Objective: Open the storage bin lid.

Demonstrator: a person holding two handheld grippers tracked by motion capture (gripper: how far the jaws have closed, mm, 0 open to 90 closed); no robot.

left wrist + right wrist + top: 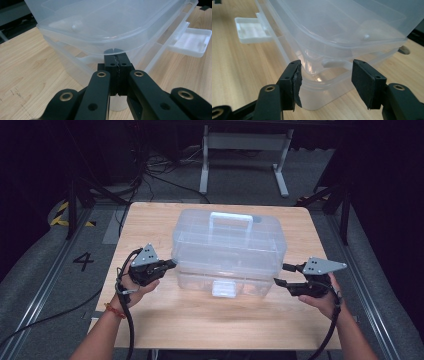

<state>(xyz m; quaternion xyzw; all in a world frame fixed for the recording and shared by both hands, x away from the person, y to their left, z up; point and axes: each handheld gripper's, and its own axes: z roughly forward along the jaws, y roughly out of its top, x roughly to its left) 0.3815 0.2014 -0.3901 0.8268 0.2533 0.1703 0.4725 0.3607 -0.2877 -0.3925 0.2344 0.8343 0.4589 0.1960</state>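
Note:
A clear plastic toolbox (227, 245) with a top handle (231, 220) stands in the middle of the wooden table (210, 320). Its white front latch (223, 289) is flipped outward. My left gripper (172, 264) is at the box's left end, jaws shut. In the left gripper view its tips (117, 58) sit right under the rim of the lid (100, 25). My right gripper (281, 274) stands open at the box's right end. In the right gripper view (325, 75) the box's corner (337, 22) lies between the pads, with a gap at the right pad (364, 82).
Bare wood lies in front of the box and along both sides up to the table's edges. Beyond the table are a white-legged frame (245, 150), loose cables (150, 170) and a floor mark "4" (83, 261).

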